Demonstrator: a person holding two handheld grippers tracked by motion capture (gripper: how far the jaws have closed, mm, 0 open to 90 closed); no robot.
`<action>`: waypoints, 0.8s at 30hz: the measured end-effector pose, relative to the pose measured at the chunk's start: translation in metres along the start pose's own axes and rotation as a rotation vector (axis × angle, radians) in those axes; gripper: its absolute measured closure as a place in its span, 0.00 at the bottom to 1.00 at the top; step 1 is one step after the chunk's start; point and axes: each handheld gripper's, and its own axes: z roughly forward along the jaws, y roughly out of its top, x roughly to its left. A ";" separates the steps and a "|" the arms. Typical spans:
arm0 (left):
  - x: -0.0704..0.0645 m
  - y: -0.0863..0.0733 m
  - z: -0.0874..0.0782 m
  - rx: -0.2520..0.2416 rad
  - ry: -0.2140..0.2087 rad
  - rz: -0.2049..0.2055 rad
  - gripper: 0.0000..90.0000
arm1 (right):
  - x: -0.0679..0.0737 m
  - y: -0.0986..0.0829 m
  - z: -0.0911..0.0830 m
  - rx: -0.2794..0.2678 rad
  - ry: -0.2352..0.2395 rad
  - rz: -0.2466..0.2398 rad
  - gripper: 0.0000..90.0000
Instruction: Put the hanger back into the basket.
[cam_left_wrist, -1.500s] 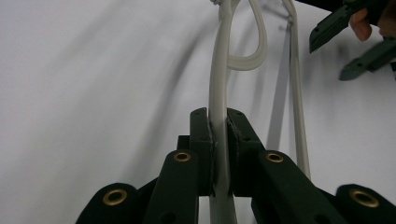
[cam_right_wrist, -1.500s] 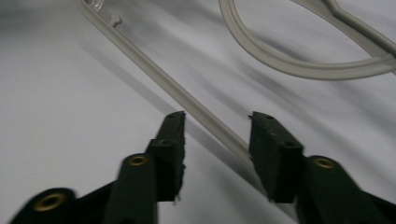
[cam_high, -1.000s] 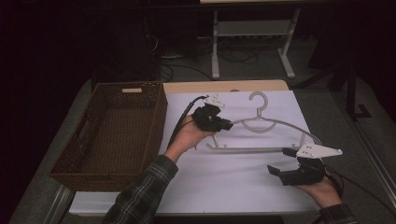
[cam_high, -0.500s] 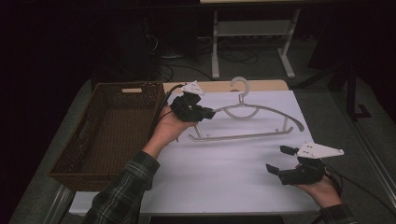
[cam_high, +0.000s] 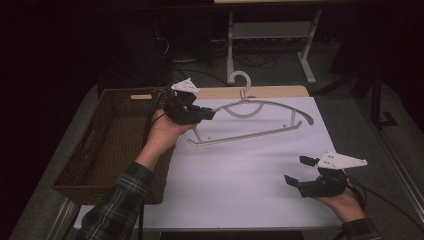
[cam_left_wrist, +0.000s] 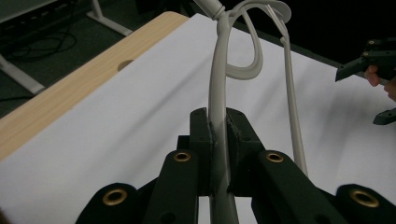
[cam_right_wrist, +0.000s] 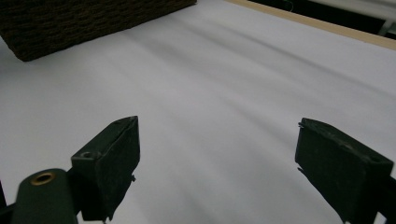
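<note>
A pale grey plastic clothes hanger (cam_high: 260, 111) hangs in the air over the white sheet, its hook (cam_high: 240, 79) pointing to the far side. My left gripper (cam_high: 209, 114) is shut on the hanger's left shoulder, near the basket's right wall. In the left gripper view the hanger's arm (cam_left_wrist: 219, 93) runs up between the two closed jaws of my left gripper (cam_left_wrist: 218, 135). My right gripper (cam_high: 300, 171) rests open low over the sheet at the near right, apart from the hanger. In the right gripper view my right gripper (cam_right_wrist: 219, 154) has only bare sheet between its jaws.
A dark brown wicker basket (cam_high: 85, 150) stands at the left of the table, seen also as a wicker basket (cam_right_wrist: 84, 21) corner. A white sheet (cam_high: 235, 175) covers the wooden table (cam_high: 270, 92). A metal stand (cam_high: 270, 35) and cables lie on the floor beyond.
My left gripper has carried the hanger up and to the left, toward the basket. The right gripper has stayed where it was, open.
</note>
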 end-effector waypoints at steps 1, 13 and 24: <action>0.002 0.000 -0.004 -0.001 0.004 -0.001 0.92 | 0.000 0.000 0.000 -0.001 0.000 0.001 0.15; 0.025 -0.016 -0.041 -0.042 0.041 -0.054 0.92 | -0.002 0.000 0.002 0.005 -0.002 0.003 0.15; 0.045 -0.037 -0.080 -0.078 0.099 -0.105 0.92 | -0.003 -0.002 0.002 0.007 -0.004 0.008 0.16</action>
